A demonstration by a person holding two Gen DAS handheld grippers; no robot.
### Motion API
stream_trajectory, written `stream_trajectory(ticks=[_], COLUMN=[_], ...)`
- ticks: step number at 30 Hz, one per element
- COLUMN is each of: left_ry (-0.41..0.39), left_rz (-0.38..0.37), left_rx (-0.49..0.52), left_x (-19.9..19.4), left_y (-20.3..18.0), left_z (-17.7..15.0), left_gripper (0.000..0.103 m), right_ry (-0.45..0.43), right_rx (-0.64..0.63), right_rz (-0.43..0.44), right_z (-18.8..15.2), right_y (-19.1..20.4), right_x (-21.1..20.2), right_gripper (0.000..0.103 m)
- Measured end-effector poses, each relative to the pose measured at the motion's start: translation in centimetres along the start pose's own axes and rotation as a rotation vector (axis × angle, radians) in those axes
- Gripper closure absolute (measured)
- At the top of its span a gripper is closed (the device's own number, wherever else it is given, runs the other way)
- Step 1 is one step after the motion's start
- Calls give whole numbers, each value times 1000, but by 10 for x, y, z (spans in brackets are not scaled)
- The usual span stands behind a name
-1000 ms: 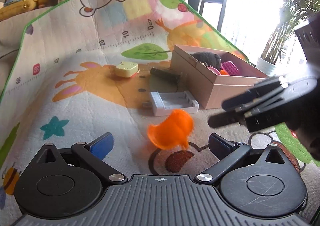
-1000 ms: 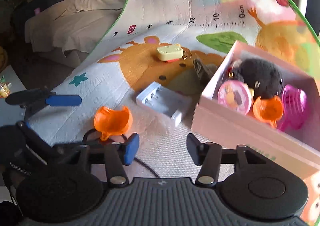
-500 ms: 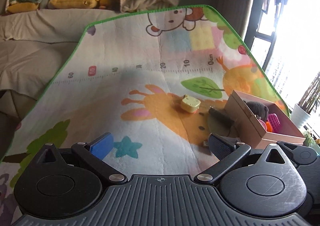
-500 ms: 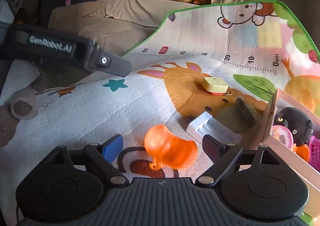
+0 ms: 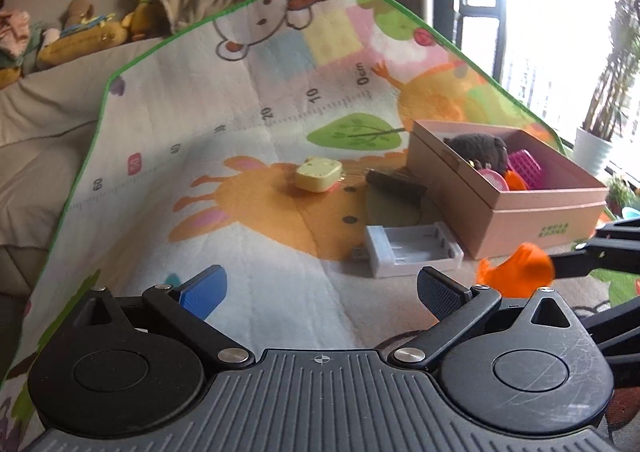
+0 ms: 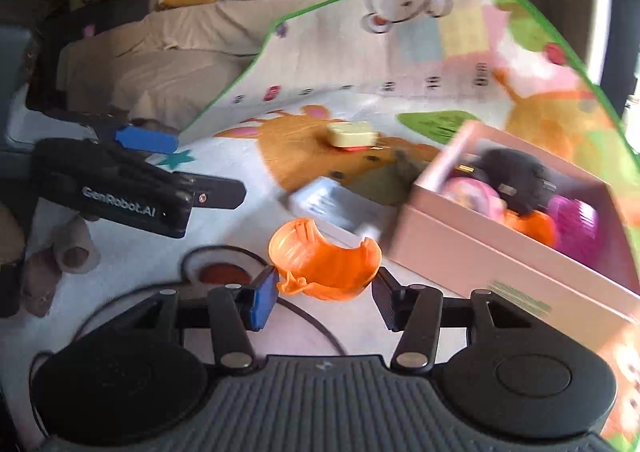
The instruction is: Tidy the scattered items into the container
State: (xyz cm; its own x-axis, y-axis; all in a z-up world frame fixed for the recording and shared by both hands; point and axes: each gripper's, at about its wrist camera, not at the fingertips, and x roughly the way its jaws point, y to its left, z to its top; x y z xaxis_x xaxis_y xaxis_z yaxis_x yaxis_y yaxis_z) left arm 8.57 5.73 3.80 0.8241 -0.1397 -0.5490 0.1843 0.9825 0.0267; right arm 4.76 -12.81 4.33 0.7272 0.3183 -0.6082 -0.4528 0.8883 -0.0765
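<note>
Sunlight pours through the window at the upper right of the left wrist view, and across the whole middle spreads the cartoon play mat (image 5: 240,124), its far end draped up over a beige sofa (image 6: 168,52) with soft toys lined along the top.

On the mat, right of centre, sits the pink box (image 5: 532,212), lid off and mouth up, so things can simply be dropped in; a dark plush, a pink disc and a magenta piece already lie inside. Tucked against its near wall is the white battery holder (image 5: 412,252), with a yellow toy block (image 5: 319,174) further up the mat, both not yet collected.

Now the action: the right gripper (image 6: 320,298), pitched down toward the mat at lower centre of its own view, has just been closing its jaws, and the orange shell (image 6: 324,260) sits squarely between the pads. They look right against its sides, a half-wide clamp on the piece, just beside the box's near corner, so I judge a short carry remains.

The left gripper (image 5: 320,292) hangs spread wide over bare mat, holding nothing, angled down and kept aside.
</note>
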Motion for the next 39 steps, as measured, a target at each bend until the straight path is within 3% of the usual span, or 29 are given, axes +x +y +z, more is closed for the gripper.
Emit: stream_trajectory(ticks=[4,8,11,15,18,22,25,29,32,35,39], left_ry=[42,81,85,90,85,110,116,99,88,89,77], left_rz=[-50,-54,-48,-4,4,-74,-65,-53,-13,12,-75], left_rx=[79,57,36,114,135,106,105,158,206,229,212], left_x=[26,46,56,69,74,80,82,79,75,69,59], left_y=[-27,-45,-57,-69,-66,-56,-57,-61,-54,-39,-18], left_z=[5,11,16,16,17,18,19,17,17,15,13], left_gripper=[0,0,0,0,0,0,1,13,13,9,7], right_ry=[-17,-40,-67,-62,-64,-65,-58,-45,-52,-54,-35], right_rx=[85,210,264,287,291,273,273,291,284,274,271], right_rz=[-106,-146,-141,-121,-110,-97,-88,-89,-101,-105,-112], right_z=[-27,-44,-50,-57,-58,-58,-58,-59,-59,-58,-57], right_y=[-29,-50,-54,-55,-55,-51,-51,-53,-51,-50,-49], right_x=[-28,-43,-45,-39,-38,-38,-36,-34,-34,-34,-31], right_gripper=[52,52,52,51,52,51,50,38,28,26,25])
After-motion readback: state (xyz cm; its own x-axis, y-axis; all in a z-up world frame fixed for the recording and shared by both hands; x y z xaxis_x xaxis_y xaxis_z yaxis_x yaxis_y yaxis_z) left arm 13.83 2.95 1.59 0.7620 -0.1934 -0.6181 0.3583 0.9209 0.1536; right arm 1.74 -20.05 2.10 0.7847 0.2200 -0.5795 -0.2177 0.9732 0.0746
